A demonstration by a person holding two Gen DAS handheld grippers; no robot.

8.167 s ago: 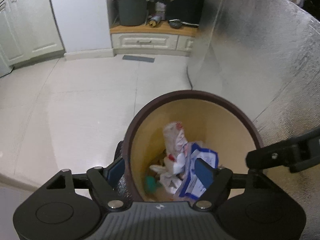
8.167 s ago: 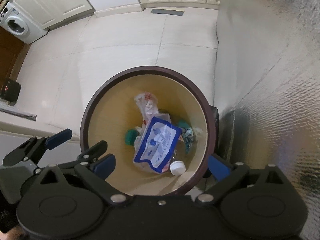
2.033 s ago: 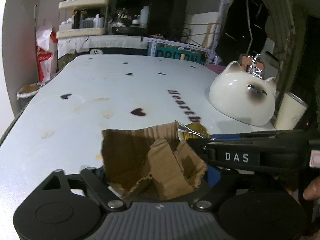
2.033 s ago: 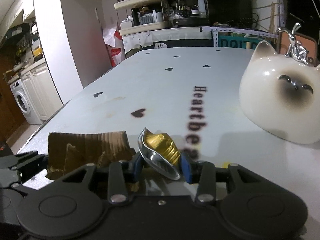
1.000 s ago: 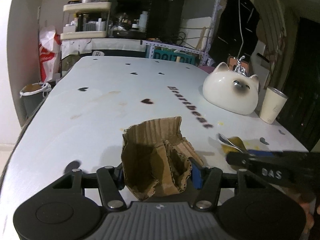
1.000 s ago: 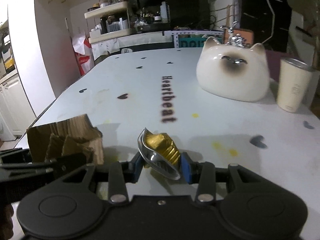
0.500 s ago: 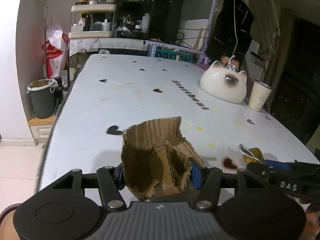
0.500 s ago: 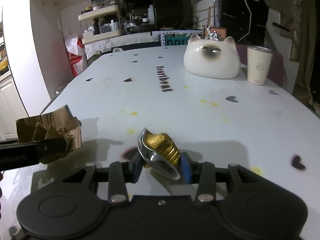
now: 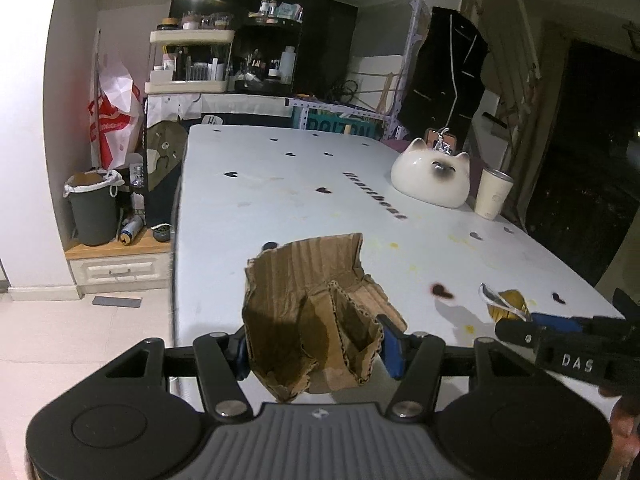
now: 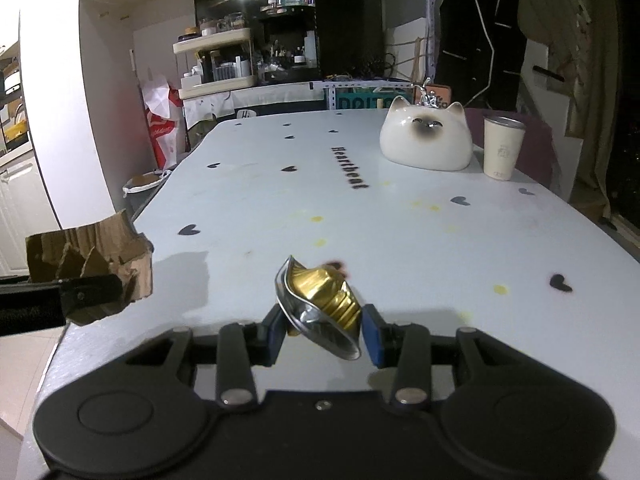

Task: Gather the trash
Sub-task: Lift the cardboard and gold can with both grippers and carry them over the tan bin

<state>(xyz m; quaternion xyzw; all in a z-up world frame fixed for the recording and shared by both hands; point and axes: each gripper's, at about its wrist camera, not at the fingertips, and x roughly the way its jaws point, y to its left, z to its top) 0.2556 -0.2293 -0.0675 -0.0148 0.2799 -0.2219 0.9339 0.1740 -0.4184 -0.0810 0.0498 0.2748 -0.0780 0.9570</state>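
Cardboard scrap [image 9: 316,320], torn and crumpled, sits pinched between the blue pads [image 9: 394,346] of the left gripper [image 9: 316,350]; the pads press its two sides and most of it stands above and ahead of the fingers. It hangs clear of the table [image 9: 280,200], over the near edge. Coffee capsule [image 10: 320,308], gold with a bent silver rim, is clamped crosswise in the right gripper [image 10: 322,338], jaws drawn in close on its body, rim tilted toward the camera.

Change noted: a second ago both grippers were low over the middle of the table, with the cat-shaped ceramic [image 10: 426,140] and the cup [image 10: 502,148] looming close. Both now stand farther back and somewhat higher; the near table edge and the floor [image 9: 80,340] beyond it show in the left view. Grip width on each item is unchanged.

Assessment: both pieces are lifted and in carriage away from the table, so pickup is complete and disposal remains. A lined bin [image 9: 94,208] stands by the wall left of the table; whether it is the destination cannot be told.
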